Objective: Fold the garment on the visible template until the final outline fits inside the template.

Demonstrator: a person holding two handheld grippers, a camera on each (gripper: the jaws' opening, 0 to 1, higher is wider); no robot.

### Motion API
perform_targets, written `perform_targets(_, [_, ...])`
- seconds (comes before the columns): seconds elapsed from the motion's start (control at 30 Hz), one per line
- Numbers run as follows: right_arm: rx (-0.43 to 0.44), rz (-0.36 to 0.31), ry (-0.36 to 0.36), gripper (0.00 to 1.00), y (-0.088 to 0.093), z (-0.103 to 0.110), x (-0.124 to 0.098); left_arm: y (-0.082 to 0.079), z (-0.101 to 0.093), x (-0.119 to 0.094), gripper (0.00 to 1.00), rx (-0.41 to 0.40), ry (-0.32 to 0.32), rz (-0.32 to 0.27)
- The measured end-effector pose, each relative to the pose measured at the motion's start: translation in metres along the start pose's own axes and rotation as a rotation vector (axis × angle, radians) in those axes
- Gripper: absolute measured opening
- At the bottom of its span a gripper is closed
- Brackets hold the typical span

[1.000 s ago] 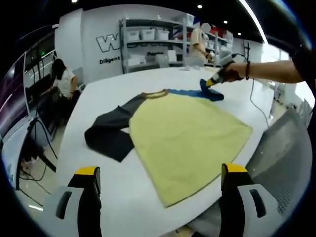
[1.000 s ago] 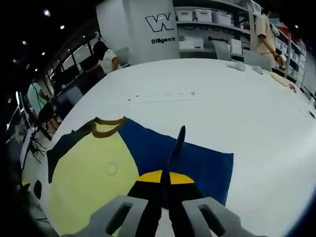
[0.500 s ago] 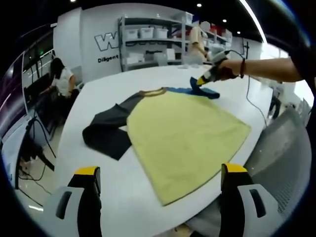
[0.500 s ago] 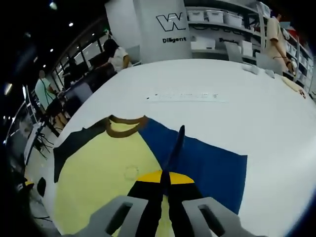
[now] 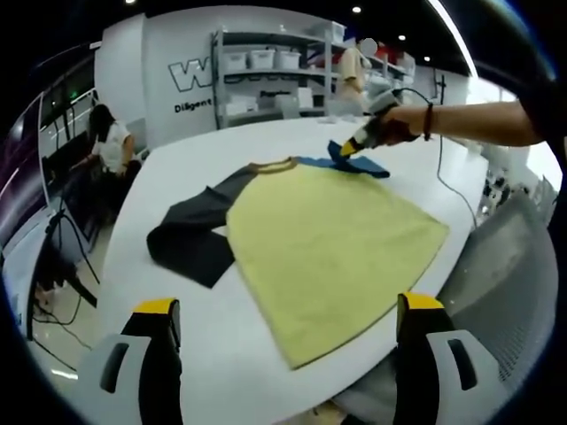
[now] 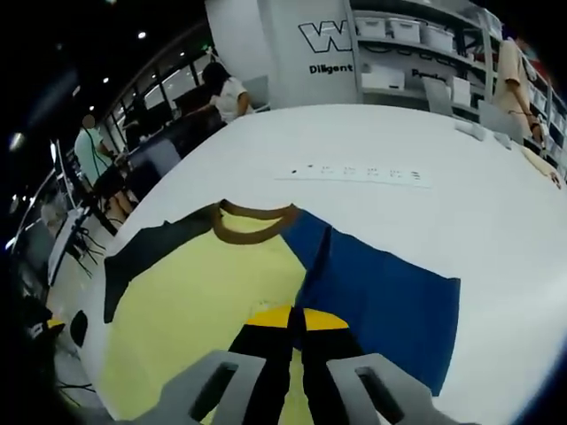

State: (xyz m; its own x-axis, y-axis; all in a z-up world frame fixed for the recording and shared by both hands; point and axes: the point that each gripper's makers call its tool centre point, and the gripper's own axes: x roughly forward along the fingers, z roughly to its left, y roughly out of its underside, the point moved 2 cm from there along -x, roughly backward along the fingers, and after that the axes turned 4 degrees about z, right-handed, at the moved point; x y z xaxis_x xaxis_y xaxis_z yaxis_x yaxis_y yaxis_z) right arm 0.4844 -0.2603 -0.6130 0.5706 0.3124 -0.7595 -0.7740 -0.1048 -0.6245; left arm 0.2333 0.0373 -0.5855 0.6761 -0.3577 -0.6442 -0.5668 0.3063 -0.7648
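A T-shirt [image 5: 332,239] lies spread flat on a large white table [image 5: 186,177]. Its body is pale yellow, with a brown collar [image 5: 276,166], a dark grey sleeve [image 5: 190,239] on one side and a blue sleeve [image 5: 359,166] on the other. In the left gripper view the shirt fills the middle of the table, its hem reaching close to the near rounded table edge.

The left gripper [image 5: 288,350] hovers above the near table edge, short of the shirt. Its two yellow-tipped jaws stand wide apart and hold nothing.

The right gripper [image 5: 353,150] shows at the far side of that same view, held by the person's hand [image 5: 394,126]. It reaches in over the table and pinches the blue sleeve, with a fold of the blue cloth raised off the table at its tip.

In the right gripper view, the right gripper [image 6: 299,323] has its black and yellow jaws pressed together, clamped on a raised ridge of the blue sleeve [image 6: 390,297]. The blue cloth spreads to one side of the jaws and the yellow body [image 6: 204,310] to the other, with the brown collar [image 6: 257,228] just beyond and the grey sleeve [image 6: 151,252] farther off. A pale strip with small dark marks [image 6: 363,173] lies on the table beyond the collar.

Behind the table stand metal shelves with bins [image 5: 266,75] and a white wall with lettering [image 6: 332,44]. A person [image 5: 113,146] bends over a desk at one side, and another person [image 5: 354,75] stands by the shelves.
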Motion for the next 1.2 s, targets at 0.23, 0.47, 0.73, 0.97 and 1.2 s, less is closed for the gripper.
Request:
perform_targets(0.23, [-0.021, 0.005, -0.027, 0.0, -0.004, 0.019, 0.007, 0.0, 0.0, 0.001, 0.97, 0.0, 0.002, -0.002])
perform_targets(0.47, [-0.034, 0.007, -0.05, 0.0, -0.007, 0.037, 0.011, 0.001, 0.001, 0.0, 0.96, -0.001, -0.004, -0.007])
perform_targets(0.73, [-0.05, 0.013, -0.075, 0.0, -0.008, 0.058, 0.017, 0.0, 0.003, 0.0, 0.96, -0.004, -0.006, -0.011])
perform_targets(0.97, [-0.085, 0.016, -0.087, 0.0, -0.01, 0.075, 0.02, 0.001, 0.002, 0.0, 0.96, -0.006, -0.003, -0.009])
perform_targets(1.2, [-0.13, 0.019, -0.111, 0.0, -0.011, 0.097, 0.024, 0.0, 0.002, 0.001, 0.96, -0.009, -0.001, -0.014])
